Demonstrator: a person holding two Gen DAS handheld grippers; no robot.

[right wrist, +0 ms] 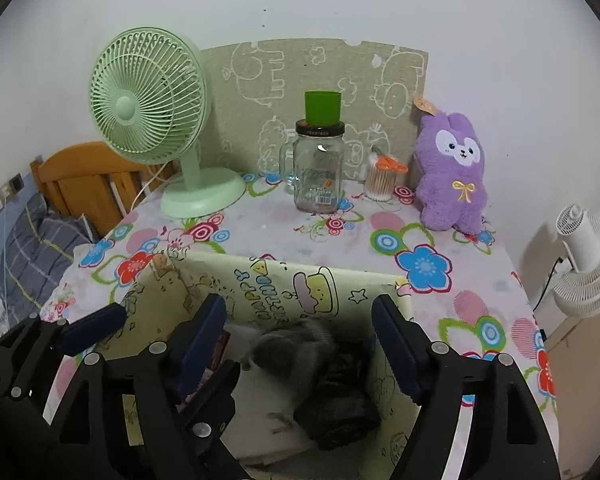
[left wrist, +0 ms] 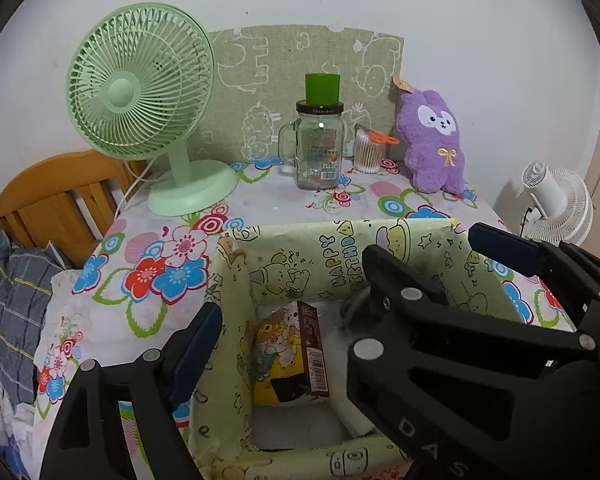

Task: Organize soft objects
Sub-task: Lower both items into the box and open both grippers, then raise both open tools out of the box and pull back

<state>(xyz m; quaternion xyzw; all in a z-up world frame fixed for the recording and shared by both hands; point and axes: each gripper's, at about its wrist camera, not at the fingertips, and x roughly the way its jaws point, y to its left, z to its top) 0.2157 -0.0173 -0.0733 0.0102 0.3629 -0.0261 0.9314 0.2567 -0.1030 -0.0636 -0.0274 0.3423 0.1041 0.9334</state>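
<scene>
Both the left gripper point(left wrist: 340, 312) and right gripper point(right wrist: 300, 340) are held wide-jawed, gripping nothing, over the near paper-lined box point(right wrist: 340, 284). A blurred grey soft toy point(right wrist: 284, 350) is seen inside. Open bench point(right wrist: 280, 236) lies beyond its far rim.

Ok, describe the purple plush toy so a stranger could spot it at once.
Start at the floral-clothed table against the white wall. At its back right corner, right of the clear glass jar, sits the purple plush toy: fluffy, white-faced, with a yellow bow.
</scene>
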